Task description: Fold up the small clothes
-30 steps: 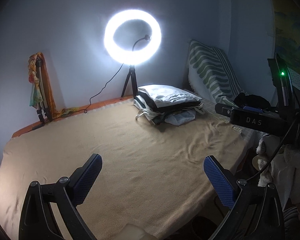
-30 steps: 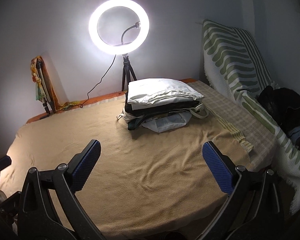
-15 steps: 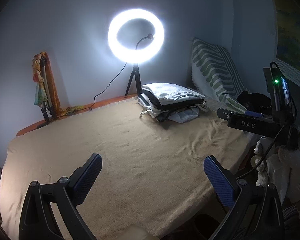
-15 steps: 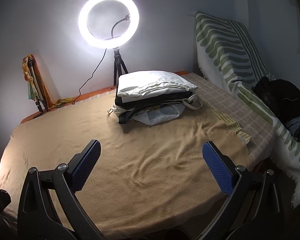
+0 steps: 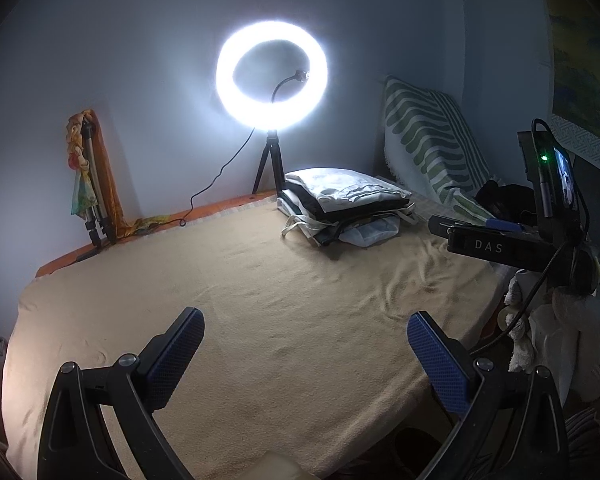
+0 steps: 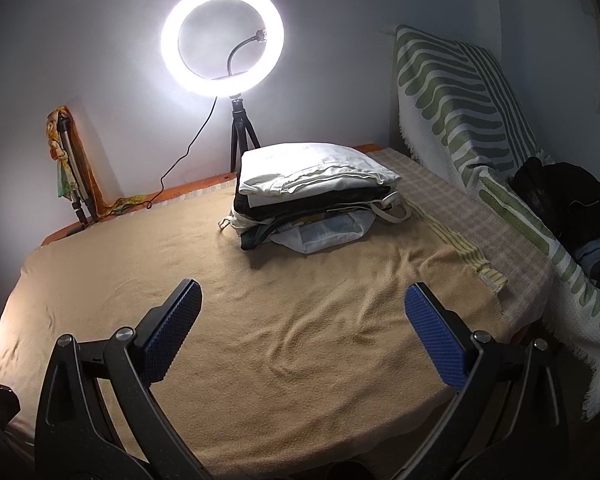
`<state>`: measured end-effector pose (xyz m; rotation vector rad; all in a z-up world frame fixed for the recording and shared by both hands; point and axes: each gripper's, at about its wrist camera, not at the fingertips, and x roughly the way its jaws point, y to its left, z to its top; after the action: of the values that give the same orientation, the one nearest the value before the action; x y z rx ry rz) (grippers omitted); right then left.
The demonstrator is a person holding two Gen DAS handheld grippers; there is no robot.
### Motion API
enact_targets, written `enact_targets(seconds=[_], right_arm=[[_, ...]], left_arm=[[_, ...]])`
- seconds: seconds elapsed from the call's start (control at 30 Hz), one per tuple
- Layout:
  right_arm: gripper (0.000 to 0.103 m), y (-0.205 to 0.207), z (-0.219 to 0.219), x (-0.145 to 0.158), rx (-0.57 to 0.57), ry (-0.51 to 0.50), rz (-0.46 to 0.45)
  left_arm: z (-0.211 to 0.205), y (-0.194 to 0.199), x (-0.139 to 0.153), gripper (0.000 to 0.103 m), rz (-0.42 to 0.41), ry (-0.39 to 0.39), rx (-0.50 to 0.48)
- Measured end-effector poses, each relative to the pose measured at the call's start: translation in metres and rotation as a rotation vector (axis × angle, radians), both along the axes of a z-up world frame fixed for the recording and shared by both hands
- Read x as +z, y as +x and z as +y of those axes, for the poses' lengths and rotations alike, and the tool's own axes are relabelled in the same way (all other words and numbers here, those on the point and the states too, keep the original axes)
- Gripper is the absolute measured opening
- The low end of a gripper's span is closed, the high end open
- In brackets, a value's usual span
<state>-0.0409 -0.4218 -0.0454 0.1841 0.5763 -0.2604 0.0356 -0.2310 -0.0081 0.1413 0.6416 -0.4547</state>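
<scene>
A stack of folded clothes [image 5: 346, 204], white on top over dark layers, lies at the back right of the tan blanket [image 5: 240, 288]; it also shows in the right wrist view [image 6: 312, 196]. My left gripper [image 5: 304, 344] is open and empty above the blanket's near part. My right gripper [image 6: 302, 320] is open and empty, well short of the stack; its body [image 5: 500, 246] shows at the right of the left wrist view. A heap of dark unfolded clothes [image 6: 568, 208] lies on the striped cover at the right.
A lit ring light on a tripod [image 6: 222, 36] stands behind the stack. A folded tripod with a coloured scarf [image 5: 90, 176] leans on the wall at back left. A green-striped cover [image 6: 464, 100] drapes the right side. A checked cloth [image 6: 460, 216] lies under the blanket's right edge.
Both grippers have drawn back and shifted a little, so the stack and ring light sit at slightly different places in each view. Both jaws stay open. No cloth has moved.
</scene>
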Motion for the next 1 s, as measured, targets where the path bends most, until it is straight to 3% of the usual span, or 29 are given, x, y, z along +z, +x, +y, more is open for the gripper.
enact_targets(seconds=[1.0], right_arm=[[0.103,0.0028,0.0064,-0.0037,0.008,0.001,0.006]], left_arm=[[0.0009,-0.0006,0.0032,0.103,-0.011,0.002,-0.009]])
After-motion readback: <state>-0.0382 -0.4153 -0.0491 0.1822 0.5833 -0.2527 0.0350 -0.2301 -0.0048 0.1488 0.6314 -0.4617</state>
